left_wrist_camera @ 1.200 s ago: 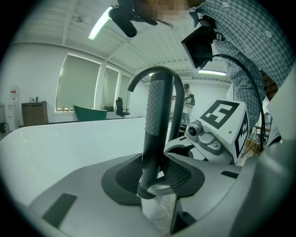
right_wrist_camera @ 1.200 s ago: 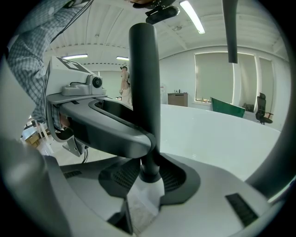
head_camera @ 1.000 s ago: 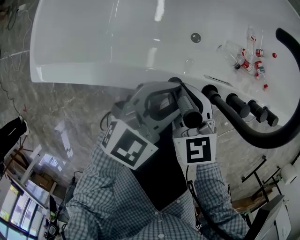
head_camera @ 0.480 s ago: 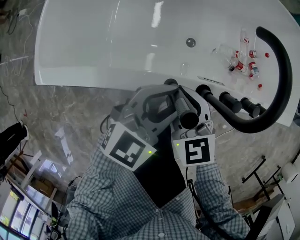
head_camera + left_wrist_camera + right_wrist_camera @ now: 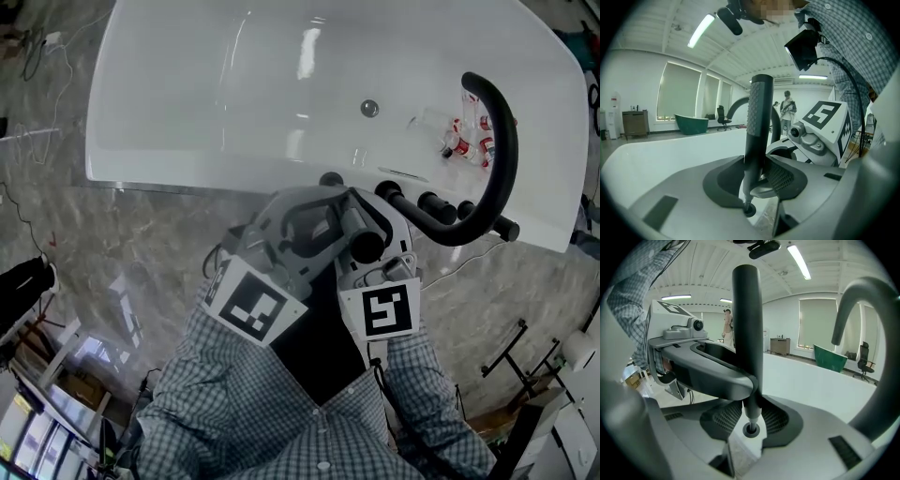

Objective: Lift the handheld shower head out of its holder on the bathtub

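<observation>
Left gripper (image 5: 757, 176) and right gripper (image 5: 750, 414) jaws both clamp the upright shower head (image 5: 758, 117); its tip sits just above the holder (image 5: 751, 430).

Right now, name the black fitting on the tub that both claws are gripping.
The upright shower handle, clamped between left claw and right claw. The knobs and curved spout stand on the rim, ungripped.

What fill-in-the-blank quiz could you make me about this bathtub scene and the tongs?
1. The left tongs and right tongs both clamp the black cylindrical handheld shower head, which stands ____.
2. The glossy bathtub is coloured ____.
3. The small clear plastic bottles lying inside it have ____ caps.
Missing words: upright; white; red.
</observation>
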`<move>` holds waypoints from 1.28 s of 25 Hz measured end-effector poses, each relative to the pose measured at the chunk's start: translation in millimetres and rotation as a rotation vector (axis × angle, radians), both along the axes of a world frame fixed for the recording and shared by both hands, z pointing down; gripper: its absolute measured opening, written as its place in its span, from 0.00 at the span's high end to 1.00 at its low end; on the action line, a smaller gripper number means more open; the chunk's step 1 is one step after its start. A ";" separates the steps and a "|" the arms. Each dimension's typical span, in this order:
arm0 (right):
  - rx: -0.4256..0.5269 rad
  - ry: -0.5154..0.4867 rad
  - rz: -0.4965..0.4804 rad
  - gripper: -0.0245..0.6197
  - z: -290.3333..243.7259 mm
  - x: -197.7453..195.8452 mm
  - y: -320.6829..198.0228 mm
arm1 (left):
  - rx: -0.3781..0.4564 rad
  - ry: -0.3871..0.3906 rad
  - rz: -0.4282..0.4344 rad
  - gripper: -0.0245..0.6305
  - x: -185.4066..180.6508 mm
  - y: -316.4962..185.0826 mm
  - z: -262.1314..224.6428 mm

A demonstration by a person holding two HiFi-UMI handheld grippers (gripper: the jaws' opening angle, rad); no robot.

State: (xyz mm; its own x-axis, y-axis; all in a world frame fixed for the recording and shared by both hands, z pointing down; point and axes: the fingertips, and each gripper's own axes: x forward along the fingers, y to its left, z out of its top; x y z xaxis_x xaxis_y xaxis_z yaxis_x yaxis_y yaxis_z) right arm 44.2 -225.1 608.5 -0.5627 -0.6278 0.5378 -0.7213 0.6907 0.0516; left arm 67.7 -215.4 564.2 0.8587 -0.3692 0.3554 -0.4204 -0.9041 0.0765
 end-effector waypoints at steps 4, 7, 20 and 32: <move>0.026 -0.003 0.004 0.76 -24.8 1.1 -0.8 | 0.019 0.007 -0.004 0.74 1.0 -0.6 -24.5; 0.034 -0.001 0.002 0.76 -44.0 1.0 -0.1 | 0.033 0.007 -0.007 0.75 0.3 0.2 -44.0; 0.115 -0.020 0.014 0.76 -130.1 -5.3 0.3 | 0.101 0.025 -0.026 0.75 -6.8 2.5 -127.3; 0.180 -0.087 0.051 0.76 -196.9 -11.9 7.4 | 0.136 0.022 -0.007 0.76 -14.0 11.3 -189.3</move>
State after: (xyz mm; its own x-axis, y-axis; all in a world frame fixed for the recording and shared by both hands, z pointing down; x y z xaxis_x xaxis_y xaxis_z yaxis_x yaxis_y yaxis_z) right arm 32.3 -217.7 411.6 -0.5669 -0.7385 0.3650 -0.7624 0.6382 0.1071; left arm 53.7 -204.1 374.9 0.8630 -0.4190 0.2822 -0.4264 -0.9037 -0.0375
